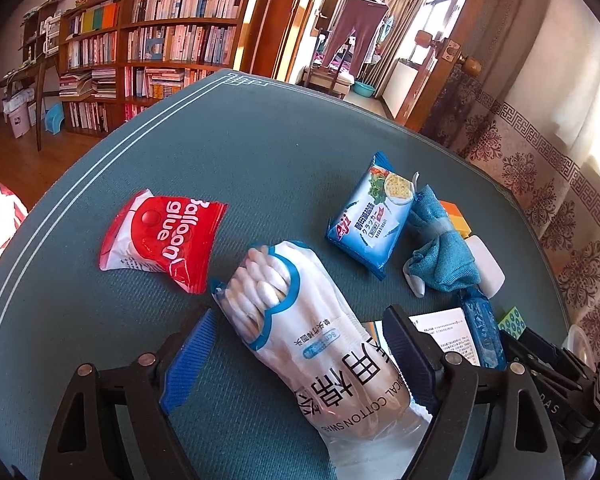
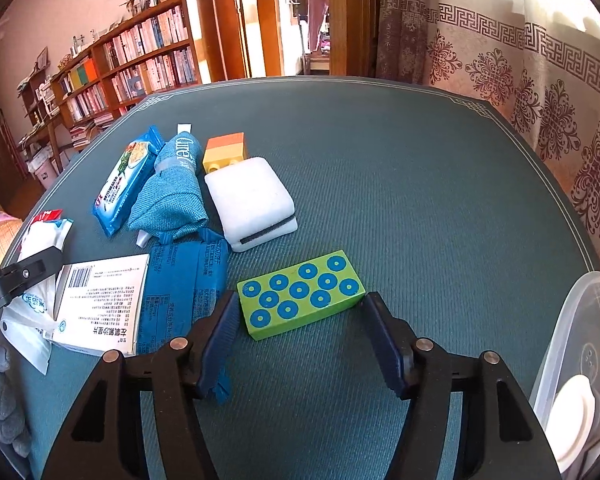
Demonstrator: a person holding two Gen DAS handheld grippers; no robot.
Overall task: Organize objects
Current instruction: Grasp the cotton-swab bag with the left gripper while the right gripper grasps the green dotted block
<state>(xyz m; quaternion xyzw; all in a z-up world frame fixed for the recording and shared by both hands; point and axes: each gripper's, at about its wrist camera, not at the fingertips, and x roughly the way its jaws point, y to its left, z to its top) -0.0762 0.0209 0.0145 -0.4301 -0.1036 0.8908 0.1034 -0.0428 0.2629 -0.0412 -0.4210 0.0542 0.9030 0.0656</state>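
Note:
A white bag of cotton swabs [image 1: 300,332] lies on the teal table [image 1: 260,160] between the fingers of my left gripper [image 1: 300,312]. That gripper is open: its left pad stands clear of the bag and its right pad rests against the bag's edge. In the right wrist view a green block with blue dots [image 2: 300,292] lies flat and slightly askew. My right gripper [image 2: 302,296] is shut on it, with one fingertip against each short end.
A red balloon-glue packet [image 1: 162,238] lies left of the bag. Crowded between the two grippers are a blue cracker packet [image 2: 126,182], a teal cloth [image 2: 170,196], a white sponge [image 2: 252,200], a yellow-orange brick [image 2: 224,152], a blue wrapped pack [image 2: 180,280] and a white box [image 2: 100,300]. A clear plastic container [image 2: 580,340] stands at right.

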